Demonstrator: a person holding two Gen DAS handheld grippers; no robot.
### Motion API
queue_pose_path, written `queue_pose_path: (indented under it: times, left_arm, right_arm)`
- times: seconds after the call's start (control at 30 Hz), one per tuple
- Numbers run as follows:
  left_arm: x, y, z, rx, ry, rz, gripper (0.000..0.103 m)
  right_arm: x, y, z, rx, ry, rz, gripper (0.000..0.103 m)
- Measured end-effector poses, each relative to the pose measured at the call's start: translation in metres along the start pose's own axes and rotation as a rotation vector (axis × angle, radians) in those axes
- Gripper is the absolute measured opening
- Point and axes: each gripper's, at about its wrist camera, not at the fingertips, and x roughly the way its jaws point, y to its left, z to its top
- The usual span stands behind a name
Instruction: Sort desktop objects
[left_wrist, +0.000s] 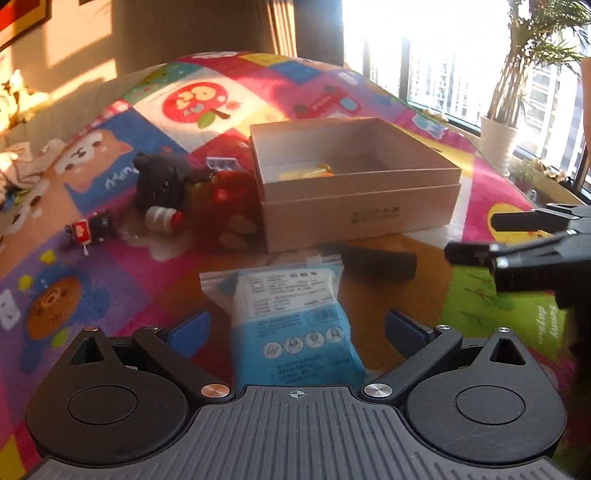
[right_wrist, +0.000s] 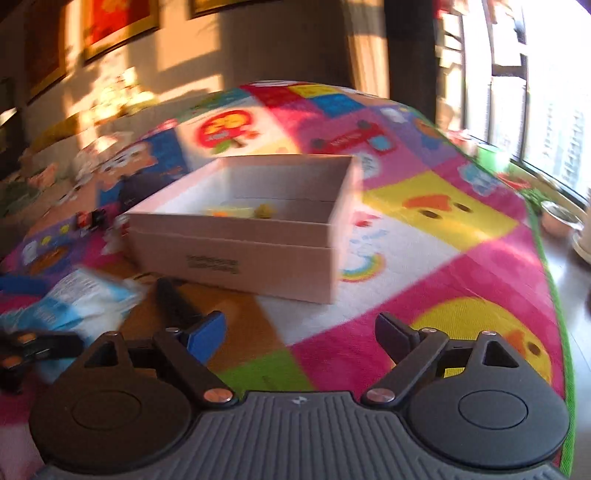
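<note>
1. the left gripper (left_wrist: 295, 328) hangs over the mat (left_wrist: 147, 280) with its jaws spread wide; nothing is pinched.
2. a blue and white packet (left_wrist: 291, 321) lies flat on the mat between the blue pads (left_wrist: 190, 326), which stand clear of it on both sides.
3. a black bar (left_wrist: 376, 260) lies on the mat just beyond the packet, close to the front wall of the box (left_wrist: 362, 218).
4. the box is open-topped and pale, sitting mid-mat; something yellow (left_wrist: 306, 171) lies inside it, too blurred to name.
5. left of the box lie a dark plush toy (left_wrist: 162, 181), a red thing (left_wrist: 232, 192) touching the box side, and a white ribbed piece (left_wrist: 160, 218).
6. a small red and black toy (left_wrist: 92, 230) sits apart, further left.
7. the right gripper (right_wrist: 299, 338) hovers over bare mat near the box's front corner, jaws spread, holding nothing.
8. in the right wrist view the packet lies at lower left and the bar runs up to the left pad; whether they touch i cannot tell.
9. a potted plant (left_wrist: 498, 140) stands by the window.
</note>
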Motion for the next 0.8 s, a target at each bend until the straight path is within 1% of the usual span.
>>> queue_pose_path:
  times: [0.03,0.07,0.1,0.17,0.23,0.27,0.3,0.37,0.4,0.43,0.47,0.5,0.57,0.67,0.8]
  left_arm:
    - [-0.001,0.0,-0.002,0.005,0.003,0.005,0.082]
    - [0.0,0.002,-0.005,0.004,0.011,0.013,0.071]
    - [0.003,0.003,-0.007,-0.009,0.018,0.014,0.068]
    - [-0.001,0.01,-0.012,-0.043,0.01,0.028,0.068]
    - [-0.007,0.015,-0.017,-0.068,-0.006,0.062,0.068]
    - [-0.008,0.019,-0.021,-0.088,-0.012,0.078,0.068]
    - [-0.009,0.023,-0.023,-0.108,-0.012,0.081,0.069]
    - [-0.01,0.03,-0.029,-0.148,-0.01,0.073,0.074]
    - [-0.009,0.033,-0.032,-0.163,-0.007,0.07,0.078]
    - [-0.009,0.033,-0.035,-0.164,-0.017,0.066,0.08]
    - [-0.009,0.031,-0.036,-0.15,-0.025,0.069,0.081]
    - [-0.009,0.028,-0.036,-0.139,-0.029,0.074,0.082]
    - [-0.01,0.027,-0.037,-0.134,-0.037,0.067,0.085]
    - [-0.011,0.031,-0.038,-0.157,-0.041,0.061,0.087]
    - [-0.012,0.032,-0.039,-0.168,-0.047,0.056,0.089]
  right_arm:
    - [-0.001,0.008,0.002,-0.036,0.005,0.021,0.085]
    - [-0.001,0.017,0.003,-0.084,0.011,0.042,0.08]
    - [0.0,0.025,0.005,-0.127,0.018,0.061,0.074]
    - [0.004,0.042,0.008,-0.193,0.035,0.083,0.068]
    - [0.013,0.053,0.011,-0.226,0.06,0.086,0.062]
    - [0.018,0.058,0.012,-0.24,0.076,0.061,0.057]
    - [0.024,0.06,0.013,-0.245,0.083,0.017,0.057]
    - [0.033,0.059,0.016,-0.222,0.084,-0.093,0.057]
    - [0.035,0.057,0.018,-0.201,0.079,-0.149,0.057]
    - [0.035,0.055,0.02,-0.175,0.07,-0.179,0.058]
    - [0.034,0.054,0.022,-0.143,0.067,-0.18,0.066]
    - [0.031,0.053,0.024,-0.108,0.069,-0.156,0.077]
    - [0.03,0.056,0.026,-0.057,0.072,-0.115,0.083]
    - [0.039,0.068,0.03,-0.007,0.104,-0.078,0.083]
    - [0.062,0.082,0.036,0.074,0.152,-0.069,0.083]
